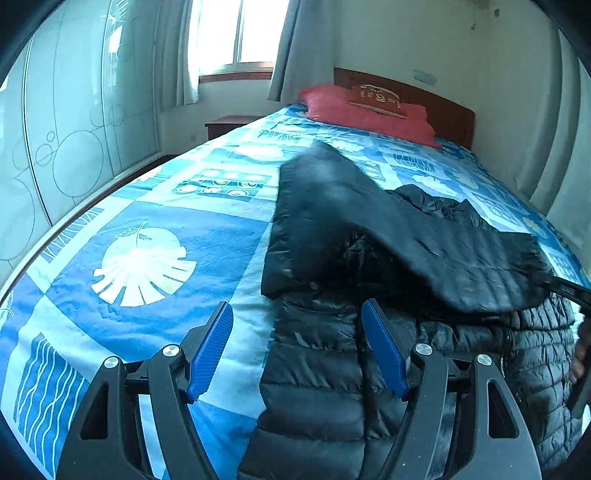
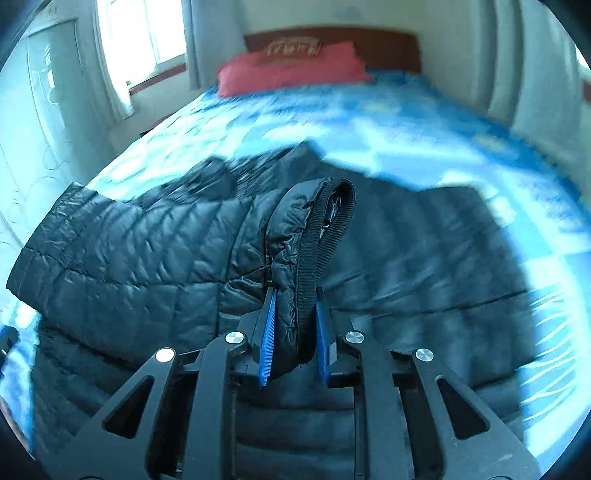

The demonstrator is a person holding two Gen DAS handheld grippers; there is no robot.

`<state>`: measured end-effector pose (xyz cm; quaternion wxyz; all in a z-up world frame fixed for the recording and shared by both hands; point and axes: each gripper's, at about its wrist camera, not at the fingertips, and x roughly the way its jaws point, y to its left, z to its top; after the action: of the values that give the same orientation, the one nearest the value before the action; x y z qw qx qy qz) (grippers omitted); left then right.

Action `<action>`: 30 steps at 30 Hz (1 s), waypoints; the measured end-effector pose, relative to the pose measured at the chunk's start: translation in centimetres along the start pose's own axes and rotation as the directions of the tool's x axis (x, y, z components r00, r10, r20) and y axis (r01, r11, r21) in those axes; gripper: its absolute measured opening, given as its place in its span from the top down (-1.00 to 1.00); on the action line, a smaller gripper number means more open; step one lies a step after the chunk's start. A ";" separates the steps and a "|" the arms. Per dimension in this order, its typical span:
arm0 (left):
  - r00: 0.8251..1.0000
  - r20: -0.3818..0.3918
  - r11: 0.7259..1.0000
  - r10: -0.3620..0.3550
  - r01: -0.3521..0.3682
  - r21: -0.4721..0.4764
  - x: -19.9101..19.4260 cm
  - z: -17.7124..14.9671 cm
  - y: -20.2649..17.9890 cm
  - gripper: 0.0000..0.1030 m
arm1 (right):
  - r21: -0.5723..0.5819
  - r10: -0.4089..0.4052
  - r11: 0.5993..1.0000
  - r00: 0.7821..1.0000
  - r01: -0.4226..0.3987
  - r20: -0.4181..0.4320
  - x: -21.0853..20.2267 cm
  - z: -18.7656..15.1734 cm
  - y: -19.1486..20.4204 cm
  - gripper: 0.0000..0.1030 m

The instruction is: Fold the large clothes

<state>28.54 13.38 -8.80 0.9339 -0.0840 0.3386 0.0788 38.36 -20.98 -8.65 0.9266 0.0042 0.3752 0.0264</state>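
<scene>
Slippery quilted jacket cuff, clamped in right tool, may slip free if pulled; left tool stands apart, empty.

Bedroom backdrop, pretty ordinary
Bed with a blue leaf-print cover, red pillow by the wooden headboard, curtained window, frosted wardrobe doors.

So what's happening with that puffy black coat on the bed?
Someone is folding the coat on the bed with a gripper in each hand. The right gripper has its jaws shut on the sleeve cuff and holds it up. The left gripper is open over the coat's edge, holding nothing.
</scene>
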 end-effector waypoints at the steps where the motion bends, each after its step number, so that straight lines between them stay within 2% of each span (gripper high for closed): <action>1: 1.000 0.000 1.000 -0.004 0.004 -0.005 0.2 0.1 0.1 -0.38 | -0.003 -0.026 1.000 1.000 0.026 0.000 -0.1 0.0 -0.8 0.64; 5: 1.000 -0.008 1.000 -0.014 0.014 0.001 1.0 0.7 -0.4 -0.38 | 0.048 -0.096 0.994 0.995 0.098 -0.042 0.7 -0.7 -5.5 0.64; 8: 1.000 -0.010 0.999 -0.023 0.023 0.022 1.7 1.4 -1.2 -0.38 | 0.097 -0.080 0.991 0.991 0.090 -0.105 2.3 -1.5 -7.8 0.63; 11: 0.999 -0.010 0.999 -0.039 0.039 0.032 2.2 2.3 -2.0 -0.38 | 0.118 -0.062 0.990 0.990 0.077 -0.125 2.9 -1.9 -8.5 0.48; 12: 0.999 -0.008 0.998 -0.045 0.045 0.033 2.4 2.7 -2.2 -0.38 | 0.133 -0.071 0.988 0.992 0.085 -0.107 2.3 -1.8 -8.4 0.37; 13: 0.999 -0.005 0.998 -0.048 0.048 0.034 2.6 3.1 -2.3 -0.38 | 0.145 -0.077 0.985 0.994 0.088 -0.082 1.8 -1.5 -8.4 0.17; 15: 0.999 0.007 0.998 -0.042 0.041 0.037 3.4 4.0 -2.6 -0.38 | 0.172 -0.071 0.983 0.997 0.072 -0.011 0.2 -1.2 -7.7 -0.03; 19: 1.000 -0.022 0.999 -0.010 0.011 0.048 6.5 5.2 -3.1 -0.38 | 0.133 0.006 0.991 0.999 -0.001 -0.034 1.4 -1.0 -5.1 -0.03; 22: 0.996 -0.087 0.998 0.026 -0.021 0.057 9.1 4.9 -3.1 -0.38 | 0.057 -0.039 0.997 0.995 0.044 -0.096 3.9 -2.2 -3.6 -0.03; 24: 0.990 -0.134 0.997 0.049 -0.040 0.068 10.7 4.1 -2.9 -0.42 | 0.035 -0.056 0.998 0.994 0.059 -0.090 5.0 -3.0 -3.3 -0.05; 26: 0.983 -0.182 0.998 0.037 -0.027 0.056 12.2 3.1 -2.4 -0.42 | 0.031 -0.065 0.997 0.994 0.068 -0.090 4.9 -3.1 -3.1 -0.06; 30: 0.982 -0.187 0.999 0.022 -0.015 0.037 11.4 3.4 -1.8 -0.38 | 0.042 -0.043 0.998 0.994 0.047 -0.099 3.9 -2.3 -3.2 -0.05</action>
<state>39.65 13.35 -13.42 0.8984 -0.0716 0.4270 0.0732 39.73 -23.97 -13.12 0.9071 0.0151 0.4206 -0.0027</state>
